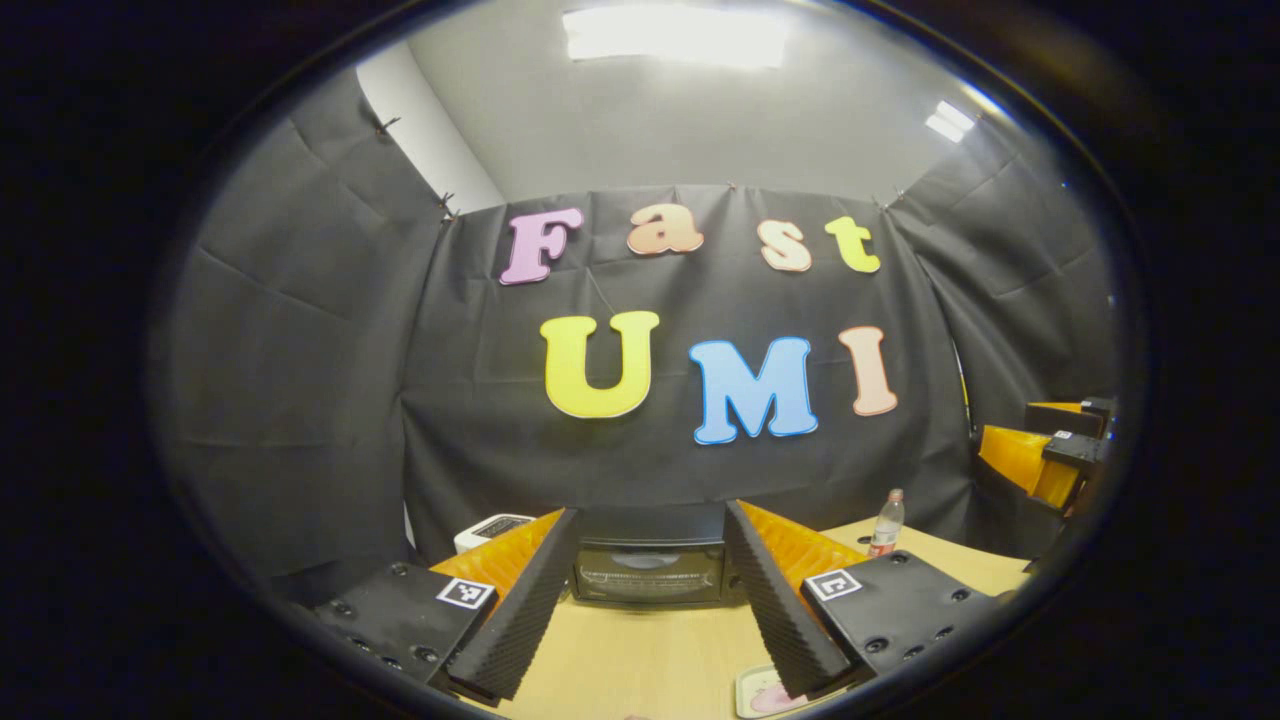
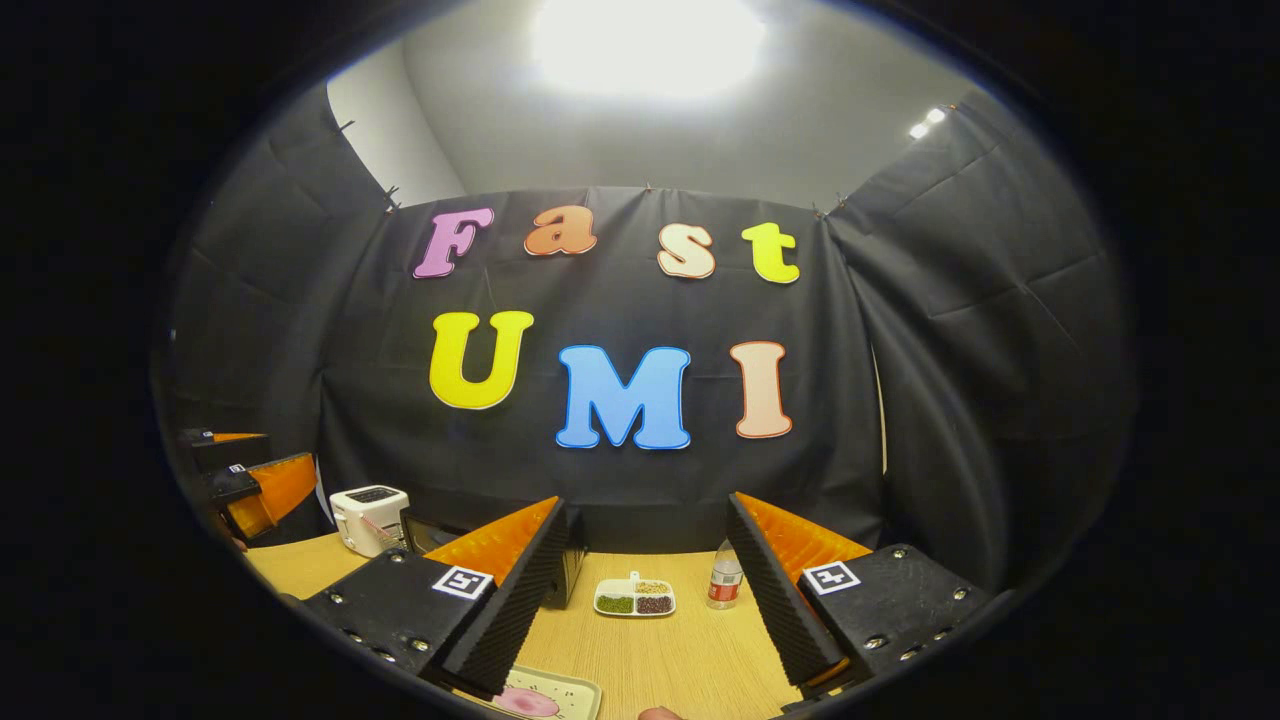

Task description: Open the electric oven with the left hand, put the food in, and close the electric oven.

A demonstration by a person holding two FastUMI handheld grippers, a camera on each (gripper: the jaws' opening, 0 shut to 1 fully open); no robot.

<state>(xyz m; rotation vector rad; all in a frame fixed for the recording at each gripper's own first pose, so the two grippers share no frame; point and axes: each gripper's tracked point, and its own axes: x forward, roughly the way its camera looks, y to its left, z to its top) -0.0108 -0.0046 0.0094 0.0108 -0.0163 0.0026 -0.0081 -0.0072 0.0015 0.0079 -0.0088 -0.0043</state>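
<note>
Across the booth a pale wooden table [image 2: 660, 650] runs back to black cloth walls under bright ceiling lights; the electric oven [image 1: 650, 572], door closed, sits at the table's far edge, straight ahead between the wide-spread fingers of the left gripper [image 1: 650, 600], apart from them; a pink-patterned tray [image 2: 540, 697] lies near the right gripper [image 2: 650, 600], likewise wide open and empty; farther back stand a white toaster [image 2: 368, 518], a sectioned dish [image 2: 635, 597] and a bottle [image 2: 724, 582].

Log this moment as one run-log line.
stage: start | oven: door shut | left gripper: open, facing oven | right gripper: open, empty | food plate: on table
</note>
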